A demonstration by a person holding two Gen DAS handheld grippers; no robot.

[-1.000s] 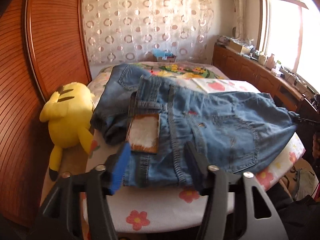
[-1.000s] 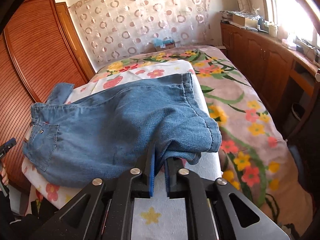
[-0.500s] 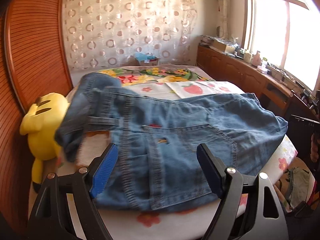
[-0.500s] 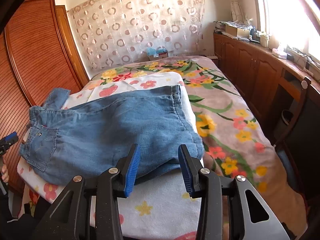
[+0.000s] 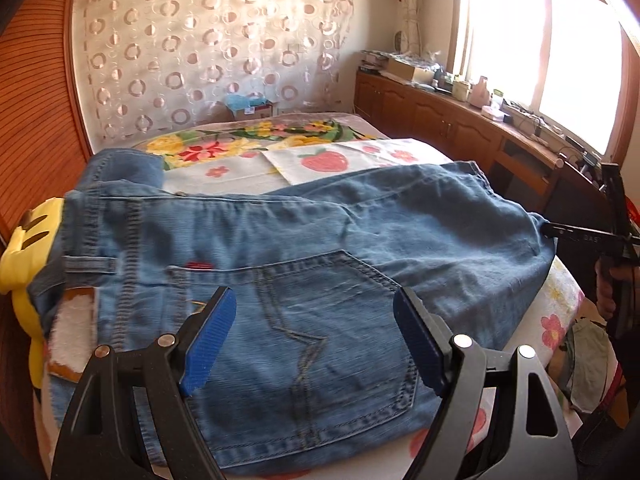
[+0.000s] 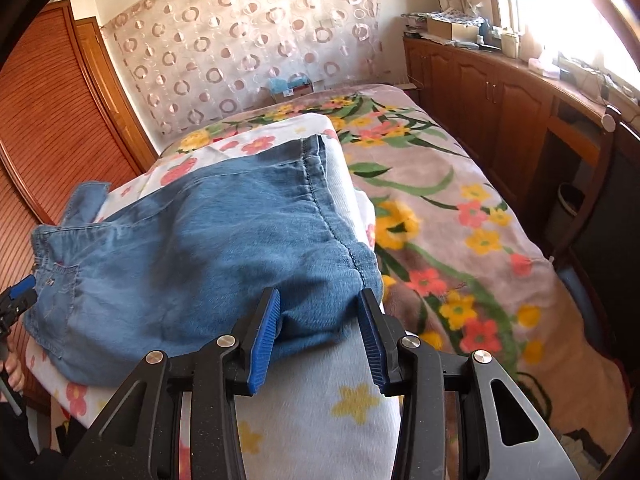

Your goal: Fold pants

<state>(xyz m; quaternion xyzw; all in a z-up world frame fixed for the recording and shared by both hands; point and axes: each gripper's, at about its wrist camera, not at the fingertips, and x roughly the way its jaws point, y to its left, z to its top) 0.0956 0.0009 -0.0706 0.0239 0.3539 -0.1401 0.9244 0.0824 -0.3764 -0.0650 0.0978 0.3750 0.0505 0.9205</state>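
Note:
Blue denim pants [image 5: 312, 248] lie folded on the near corner of the bed, back pocket up, waistband to the left. My left gripper [image 5: 316, 336] is open, its blue-padded fingers hovering over the back pocket and holding nothing. In the right wrist view the pants [image 6: 192, 256] lie across the bed with the folded leg end nearest. My right gripper [image 6: 318, 332] is open just before that end, fingers either side of the fabric edge without gripping it. The right gripper's black frame [image 5: 600, 236] shows at the far right of the left wrist view.
The bed has a floral blanket [image 6: 460, 216] and a white flower-print sheet [image 5: 352, 160]. A yellow plush toy [image 5: 24, 256] leans between the bed and the wooden wardrobe [image 6: 48, 128]. Wooden cabinets [image 6: 500, 96] run under the window on the right.
My right gripper has opened and let go of the pants' leg end, which now rests on the bed. My left gripper has moved right, from the waistband to over the back pocket.

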